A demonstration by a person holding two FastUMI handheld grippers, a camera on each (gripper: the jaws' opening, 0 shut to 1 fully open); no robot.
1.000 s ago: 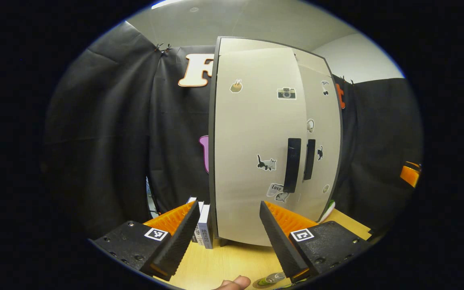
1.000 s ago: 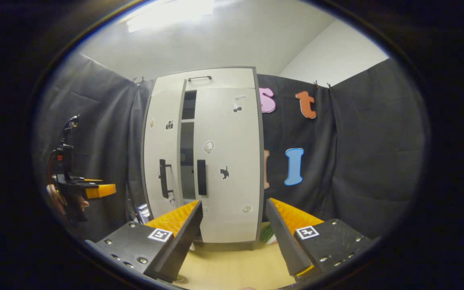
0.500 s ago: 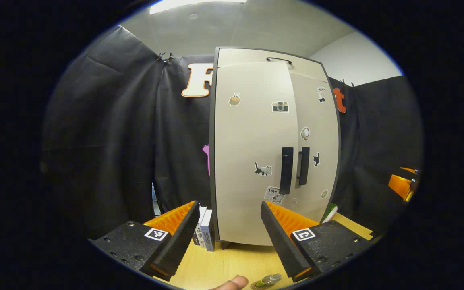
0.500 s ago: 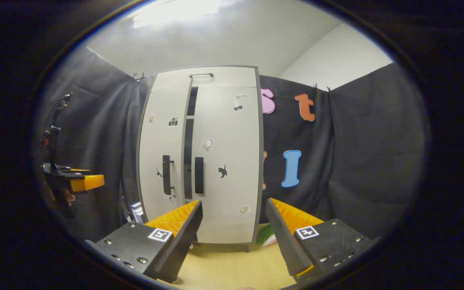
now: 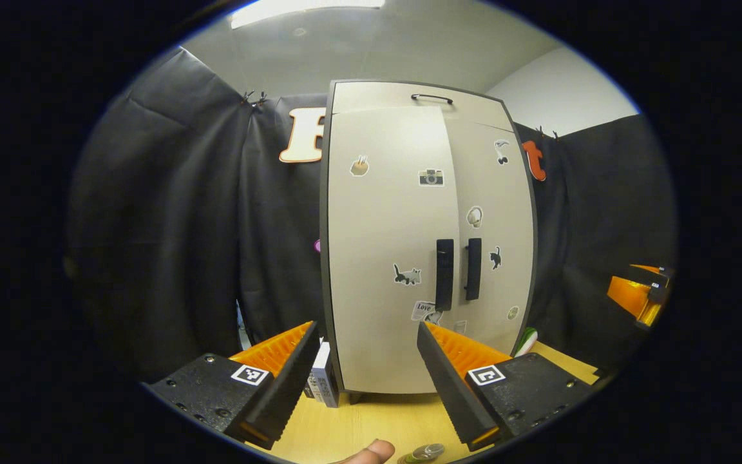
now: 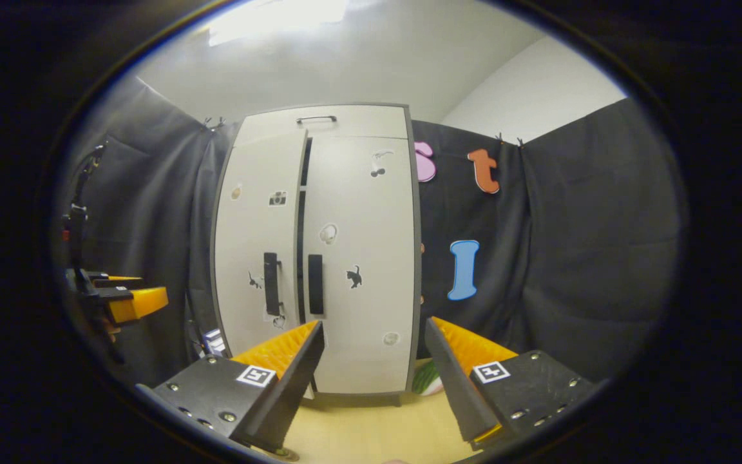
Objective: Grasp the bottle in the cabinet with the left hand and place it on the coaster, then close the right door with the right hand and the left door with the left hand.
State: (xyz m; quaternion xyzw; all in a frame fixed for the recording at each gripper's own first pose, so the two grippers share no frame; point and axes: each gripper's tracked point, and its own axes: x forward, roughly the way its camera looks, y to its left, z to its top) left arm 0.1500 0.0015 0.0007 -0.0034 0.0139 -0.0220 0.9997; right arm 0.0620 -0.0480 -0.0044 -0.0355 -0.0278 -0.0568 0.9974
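Doors almost shut, both grippers back from the cabinet

The left gripper [image 5: 366, 380] was wide open and held nothing; so was the right gripper [image 6: 374, 380]. The cabinet [image 5: 426, 245] stood straight ahead, far from both. The left door [image 6: 256, 245] showed a thin dark gap beside the right door [image 6: 361, 258]. The left gripper looked best placed to push it. The bottle [image 5: 424, 453] sat near, low on the table [image 5: 371, 422].

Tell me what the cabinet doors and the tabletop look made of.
Cabinet doors: likely laminated board, matte off-white, flat and even, with dark edging and stickers lying smooth on them. Tabletop: seemingly wood or wood-look laminate, light yellowish with faint grain; which one is unclear.
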